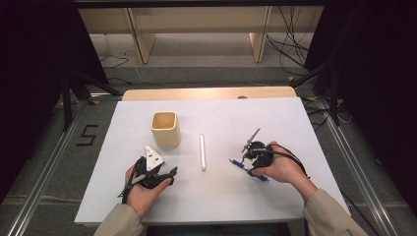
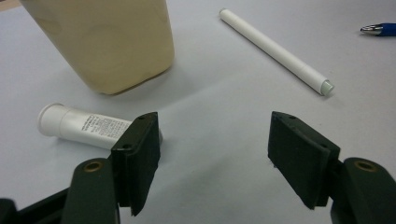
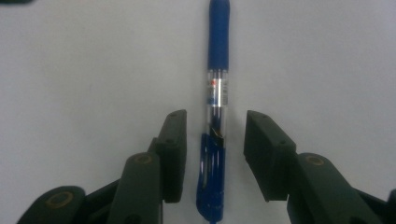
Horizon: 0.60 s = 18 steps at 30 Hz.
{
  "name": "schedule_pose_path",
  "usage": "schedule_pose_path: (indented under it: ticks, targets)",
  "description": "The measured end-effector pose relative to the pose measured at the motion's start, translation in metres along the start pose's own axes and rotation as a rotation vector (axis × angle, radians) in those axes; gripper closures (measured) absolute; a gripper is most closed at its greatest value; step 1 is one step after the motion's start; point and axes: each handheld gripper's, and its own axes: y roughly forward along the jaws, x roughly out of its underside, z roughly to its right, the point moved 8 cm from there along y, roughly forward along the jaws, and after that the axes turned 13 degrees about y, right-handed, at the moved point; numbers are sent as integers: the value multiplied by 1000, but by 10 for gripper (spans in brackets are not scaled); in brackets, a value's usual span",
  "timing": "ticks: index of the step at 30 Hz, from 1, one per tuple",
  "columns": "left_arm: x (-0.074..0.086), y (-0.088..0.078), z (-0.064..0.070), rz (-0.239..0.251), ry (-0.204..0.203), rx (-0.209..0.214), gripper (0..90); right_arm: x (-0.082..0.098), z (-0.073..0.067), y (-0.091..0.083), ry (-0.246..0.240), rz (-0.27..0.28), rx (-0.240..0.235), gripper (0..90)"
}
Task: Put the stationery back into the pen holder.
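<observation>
Right gripper view: right gripper (image 3: 212, 154) low over the counter (image 3: 70, 70), jaws apart astride a blue ballpoint pen (image 3: 217, 93) lying flat between them, untouched; light, stiff, slick barrel likely rolls, so best pinched mid-barrel near the clip.

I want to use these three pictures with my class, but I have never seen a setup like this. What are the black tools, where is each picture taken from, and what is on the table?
A person sits at a table with a hand-held two-jaw gripper in each hand; there is no robot arm. The high view looks down from above. The other two views come from small cameras riding on each gripper, looking along its black jaws.

On the table stand a cream cup, with a white marker lying beside it, a blue pen and a small white tube near the cup.

The left gripper is open and holds nothing. The right gripper is open with its jaws on either side of the pen, not yet closed on it.
</observation>
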Motion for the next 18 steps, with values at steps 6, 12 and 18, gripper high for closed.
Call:
schedule_pose_path:
  ticks: [6, 12, 18]
  targets:
    - [0, 0, 0, 1, 1, -1, 343, -3, 0, 6, -16, -35, 27, 623]
    - [-1, 0, 0, 1, 3, 1, 343, -3, -1, 9, -21, -55, 37, 636]
    - [-1, 0, 0, 3, 4, 1, 344, -5, -2, 12, -26, -64, 43, 654]
